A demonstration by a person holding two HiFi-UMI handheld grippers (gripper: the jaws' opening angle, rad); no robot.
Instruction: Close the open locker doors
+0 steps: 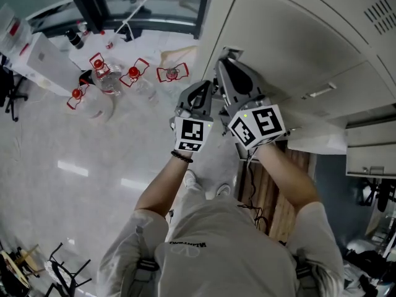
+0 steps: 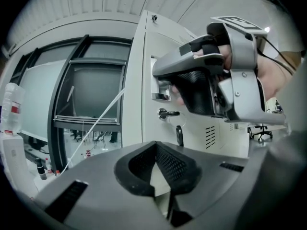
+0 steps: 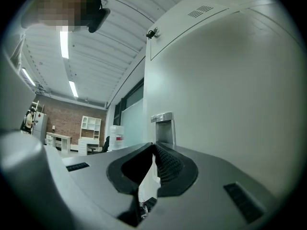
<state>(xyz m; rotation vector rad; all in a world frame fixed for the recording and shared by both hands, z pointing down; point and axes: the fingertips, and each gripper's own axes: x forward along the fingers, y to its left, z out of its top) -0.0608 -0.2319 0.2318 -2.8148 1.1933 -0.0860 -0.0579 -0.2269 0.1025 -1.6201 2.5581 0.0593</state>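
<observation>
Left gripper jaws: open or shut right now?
Shut. In the left gripper view, the left gripper has its jaws meeting at the tips, with nothing between them.

Locker door (image 3: 216, 90) off-white; floor (image 1: 62, 166) mottled pale grey; brick wall (image 3: 72, 115) red-brown.

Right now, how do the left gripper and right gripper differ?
The right gripper points at the locker door, close to its recessed handle; the left gripper sits farther back from it. The right gripper is held higher than the left gripper. Both have jaws together, nothing between.
</observation>
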